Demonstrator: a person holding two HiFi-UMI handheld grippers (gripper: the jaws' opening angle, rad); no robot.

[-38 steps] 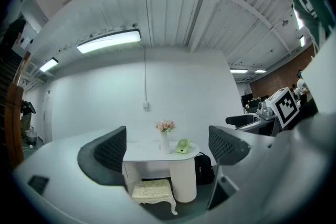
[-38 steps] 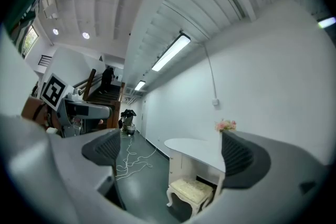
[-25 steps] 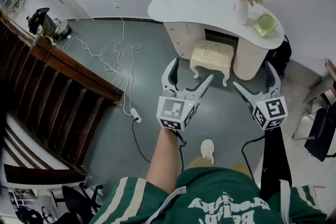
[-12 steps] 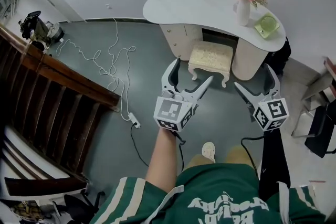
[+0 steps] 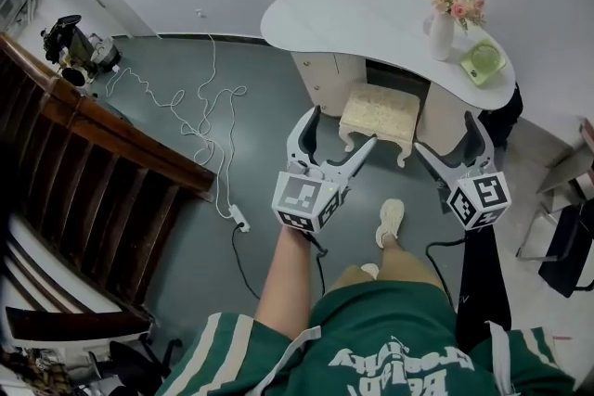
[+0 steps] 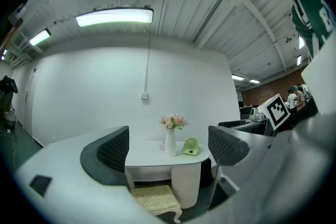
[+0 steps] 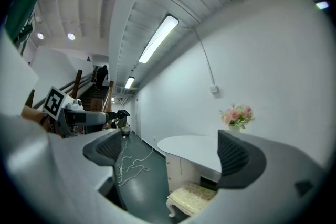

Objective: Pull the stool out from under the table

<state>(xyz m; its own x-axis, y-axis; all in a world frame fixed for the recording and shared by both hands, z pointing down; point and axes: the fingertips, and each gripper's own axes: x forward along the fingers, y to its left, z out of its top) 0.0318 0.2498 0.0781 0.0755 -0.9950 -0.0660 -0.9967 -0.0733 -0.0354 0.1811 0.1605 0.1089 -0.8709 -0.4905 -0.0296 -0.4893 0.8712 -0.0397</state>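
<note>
1. Upper left of frame: a dark wooden stair rail (image 5: pixel 121 130), with a white cable (image 5: pixel 200 107) lying loose on the grey floor (image 5: pixel 260 199). Both are well apart from my line to the task.
2. Centre: left tongs (image 5: pixel 342 127) released, jaws wide apart with nothing between them. Through the gap its own view shows only distant furniture. They are held in the air, short of the target.
3. Just above centre: the stool (image 5: pixel 380 111), a cream padded seat on white curved legs. Its back part is tucked under the white worktop (image 5: pixel 353 14), in the gap between the cabinet (image 5: pixel 320 74) and the round pedestal (image 5: pixel 447 116). Its front legs stand out on the floor.
4. Handling, my guess:
   - It looks light, with a stiff frame, and should slide on this smooth floor.
   - The seat top looks soft and would give under a pinch.
   - Better to grip the hard front edge below the padding, or a front leg near its top, one side per tongs.
   - Pull straight back so the legs don't catch the cabinet or pedestal.
5. Below the stool: my shoe (image 5: pixel 390 220), near it but not touching.
6. Right of centre: right tongs (image 5: pixel 445 133) also released and empty, level with the left pair.
7. Upper right: a vase of flowers (image 5: pixel 442 31) and a green fan (image 5: pixel 484 60) stand on the worktop. A bump from below could tip the vase.
</note>
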